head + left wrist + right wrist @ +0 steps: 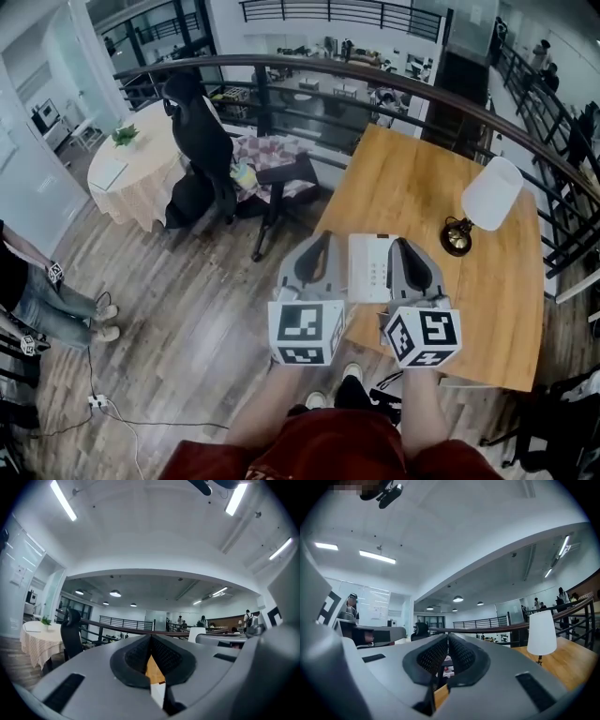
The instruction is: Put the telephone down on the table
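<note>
- Left gripper [325,236] and right gripper [401,244] hover level, both pairs of jaws together on nothing.
- Between the 2, the telephone [372,269] seems to lie on the surface [422,178], close to its near-left edge: placing looks done, and only drawing back is left.
- The lamp [487,199] stands well right, with bare wood beyond and the railing [281,67] behind.

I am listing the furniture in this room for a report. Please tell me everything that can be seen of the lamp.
The lamp is a small table lamp. Its plain white shade, narrower at the top, sits on a thin stem above a round, dark, shiny base, metal by its look. Whether it is lit cannot be told. It stands upright on the wooden table, toward its right side in the head view. Only the table touches it; no cord can be made out.
</note>
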{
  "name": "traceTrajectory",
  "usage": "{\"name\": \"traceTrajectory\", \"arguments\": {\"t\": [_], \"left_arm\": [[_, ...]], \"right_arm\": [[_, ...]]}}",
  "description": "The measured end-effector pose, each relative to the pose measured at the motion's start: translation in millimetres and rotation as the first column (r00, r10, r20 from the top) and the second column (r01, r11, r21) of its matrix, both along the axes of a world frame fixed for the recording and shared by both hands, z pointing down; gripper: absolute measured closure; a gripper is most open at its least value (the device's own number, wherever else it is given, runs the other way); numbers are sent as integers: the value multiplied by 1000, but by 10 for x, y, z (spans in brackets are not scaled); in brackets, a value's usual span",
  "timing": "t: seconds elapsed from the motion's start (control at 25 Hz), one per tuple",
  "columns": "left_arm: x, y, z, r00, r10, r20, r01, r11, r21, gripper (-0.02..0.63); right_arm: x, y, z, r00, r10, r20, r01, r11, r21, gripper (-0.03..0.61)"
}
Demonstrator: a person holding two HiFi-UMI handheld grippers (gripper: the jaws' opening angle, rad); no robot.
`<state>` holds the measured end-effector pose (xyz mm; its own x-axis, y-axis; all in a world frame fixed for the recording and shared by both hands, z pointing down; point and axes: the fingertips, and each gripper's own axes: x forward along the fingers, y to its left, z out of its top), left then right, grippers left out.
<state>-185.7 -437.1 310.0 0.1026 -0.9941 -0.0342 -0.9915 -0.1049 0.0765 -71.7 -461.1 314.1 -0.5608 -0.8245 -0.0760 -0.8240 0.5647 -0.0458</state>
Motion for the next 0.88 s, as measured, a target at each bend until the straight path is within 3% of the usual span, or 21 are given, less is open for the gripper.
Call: {"name": "traceTrajectory", "arguments": {"t": [0.88], "left_arm": [[209, -17, -36, 1000, 7, 27, -7, 1000, 5, 586]], "right_arm": [[212, 16, -34, 999, 34, -30, -33, 999, 19, 543]]}}
